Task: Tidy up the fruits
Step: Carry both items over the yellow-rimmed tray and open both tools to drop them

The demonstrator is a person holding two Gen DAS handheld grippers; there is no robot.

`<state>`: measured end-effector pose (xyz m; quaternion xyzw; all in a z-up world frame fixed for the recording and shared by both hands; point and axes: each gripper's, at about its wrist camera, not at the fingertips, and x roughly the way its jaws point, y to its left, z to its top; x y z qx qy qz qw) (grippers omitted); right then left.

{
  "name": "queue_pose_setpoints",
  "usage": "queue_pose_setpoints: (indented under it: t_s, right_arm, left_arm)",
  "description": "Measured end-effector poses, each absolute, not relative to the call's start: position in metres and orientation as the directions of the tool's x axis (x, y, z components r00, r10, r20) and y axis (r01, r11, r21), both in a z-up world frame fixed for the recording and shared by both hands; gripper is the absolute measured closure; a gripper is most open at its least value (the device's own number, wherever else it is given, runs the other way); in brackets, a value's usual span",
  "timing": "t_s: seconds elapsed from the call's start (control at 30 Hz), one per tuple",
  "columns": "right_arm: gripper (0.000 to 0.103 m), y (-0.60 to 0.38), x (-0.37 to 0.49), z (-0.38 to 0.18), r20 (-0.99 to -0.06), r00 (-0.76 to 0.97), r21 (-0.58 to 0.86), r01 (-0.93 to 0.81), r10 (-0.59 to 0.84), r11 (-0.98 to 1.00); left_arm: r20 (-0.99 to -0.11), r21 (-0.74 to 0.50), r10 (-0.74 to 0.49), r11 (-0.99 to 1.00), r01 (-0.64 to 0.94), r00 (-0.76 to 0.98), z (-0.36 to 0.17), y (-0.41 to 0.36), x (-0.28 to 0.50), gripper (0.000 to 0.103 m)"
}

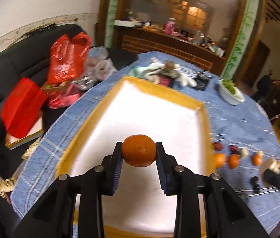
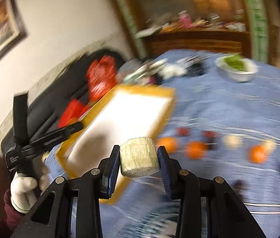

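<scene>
My left gripper (image 1: 139,154) is shut on an orange (image 1: 139,150) and holds it above the white tray with a yellow rim (image 1: 204,123). My right gripper (image 2: 138,158) is shut on a pale cream chunk of fruit (image 2: 139,158), above the blue cloth at the tray's right edge (image 2: 167,111). Three oranges (image 1: 233,160) lie in a row on the cloth right of the tray, with dark red fruits (image 1: 217,146) and pale pieces (image 1: 244,152) among them. The right wrist view shows the same row of oranges (image 2: 196,149), blurred.
A white bowl of greens (image 1: 230,93) stands at the far right of the table. Clutter (image 1: 165,72) lies beyond the tray. A black sofa on the left holds red bags (image 1: 68,57) and a red box (image 1: 23,107). A wooden sideboard (image 1: 169,41) stands behind.
</scene>
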<state>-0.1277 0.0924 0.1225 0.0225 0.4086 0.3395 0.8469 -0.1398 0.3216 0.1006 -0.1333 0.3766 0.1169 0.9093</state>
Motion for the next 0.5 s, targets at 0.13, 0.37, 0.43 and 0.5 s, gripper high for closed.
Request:
queue_pose_setpoints:
  t_s: [0.13, 0.37, 0.43, 0.5]
  right_arm:
    - [0.061, 0.158, -0.124, 0.089, -0.737, 0.359, 0.288, -0.599, 0.572, 0.747]
    - [0.044, 0.193, -0.120, 0.060, -0.772, 0.349, 0.252, -0.600, 0.531, 0.759]
    - [0.035, 0.185, -0.124, 0.068, -0.753, 0.378, 0.252, -0.590, 0.539, 0.767]
    - [0.036, 0.177, -0.129, 0.076, -0.742, 0.402, 0.247, -0.581, 0.537, 0.776]
  left_arm:
    - [-0.738, -0.146, 0.131, 0.927, -0.346, 0.662, 0.084, 0.342, -0.144, 0.072]
    - [-0.734, -0.102, 0.179, 0.925, -0.366, 0.655, 0.084, 0.349, -0.153, 0.048]
    - [-0.706, -0.068, 0.218, 0.926, -0.371, 0.674, 0.090, 0.344, -0.158, 0.039]
    - [-0.681, -0.037, 0.245, 0.929, -0.367, 0.690, 0.098, 0.335, -0.161, 0.037]
